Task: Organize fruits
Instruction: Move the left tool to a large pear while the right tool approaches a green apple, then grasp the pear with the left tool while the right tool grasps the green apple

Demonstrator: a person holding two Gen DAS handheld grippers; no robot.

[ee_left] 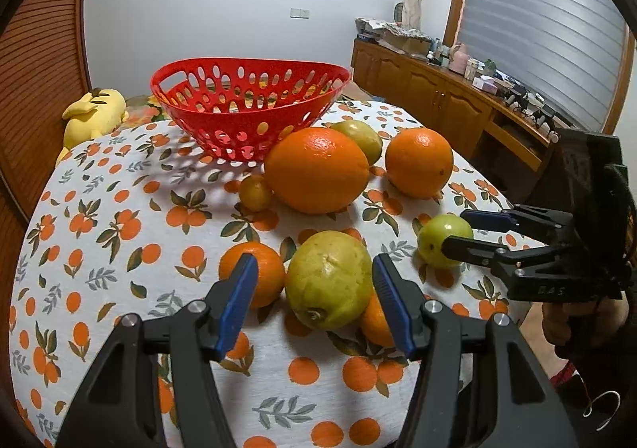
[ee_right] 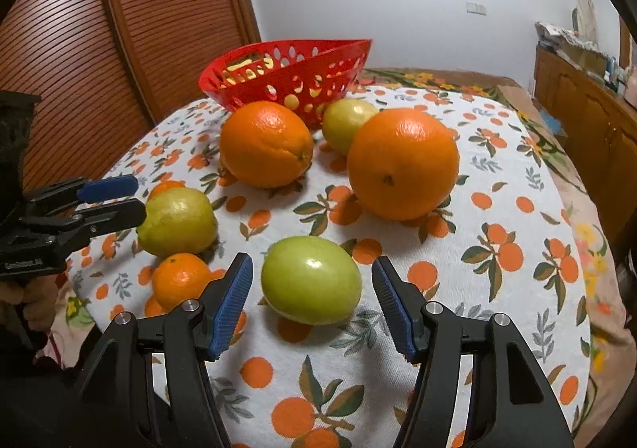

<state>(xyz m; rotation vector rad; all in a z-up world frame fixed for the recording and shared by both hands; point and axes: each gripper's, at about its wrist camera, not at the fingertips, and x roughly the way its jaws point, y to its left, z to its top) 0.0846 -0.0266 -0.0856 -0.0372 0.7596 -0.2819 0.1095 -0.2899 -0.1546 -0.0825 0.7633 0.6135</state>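
Left wrist view: the left tool (ee_left: 314,300) is spread wide, its ribbed blue pads flanking a dimpled yellow lemon (ee_left: 328,281) without touching. Right wrist view: the right tool (ee_right: 312,302), likewise released, brackets a smooth, glossy green fruit (ee_right: 311,279). At 12 o'clock, beyond two pebbly oranges (ee_right: 266,143), sits the perforated red plastic basket (ee_right: 286,70) on the orange-print cloth of the counter (ee_right: 497,289).

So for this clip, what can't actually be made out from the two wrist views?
- Left wrist view: the small orange behind the yellow lemon is mostly hidden by the lemon and the left gripper.
- Both views: the floor of the red basket is screened by its near wall, so any contents stay unknown.
- Left wrist view: items on the sideboard are too small to identify.
- Right wrist view: the right gripper is open around the green fruit; contact unclear.
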